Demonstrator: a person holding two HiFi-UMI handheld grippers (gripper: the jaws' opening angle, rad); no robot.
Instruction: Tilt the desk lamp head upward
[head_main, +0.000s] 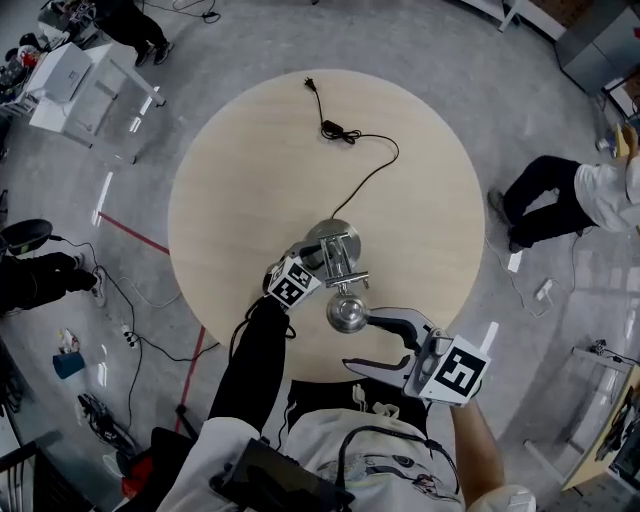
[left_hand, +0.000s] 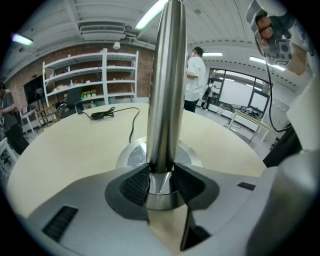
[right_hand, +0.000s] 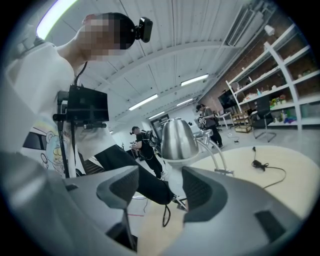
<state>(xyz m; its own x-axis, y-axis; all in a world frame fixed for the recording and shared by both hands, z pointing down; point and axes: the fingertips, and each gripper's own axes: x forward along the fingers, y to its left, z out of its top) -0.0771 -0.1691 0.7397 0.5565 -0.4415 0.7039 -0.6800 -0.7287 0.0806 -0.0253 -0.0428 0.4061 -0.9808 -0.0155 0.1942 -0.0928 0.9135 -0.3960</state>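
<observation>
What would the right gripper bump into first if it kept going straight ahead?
Probably the shiny lamp head: it sits just ahead of the open right gripper, though maybe slightly high.

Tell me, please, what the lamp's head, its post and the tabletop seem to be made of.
Head: metal, probably polished steel or chrome; it mirrors the room. Post: the same bright metal, smooth, with long vertical reflections. Tabletop: pale matte wood or wood-look laminate; even light tone without glare, and I cannot tell which.
</observation>
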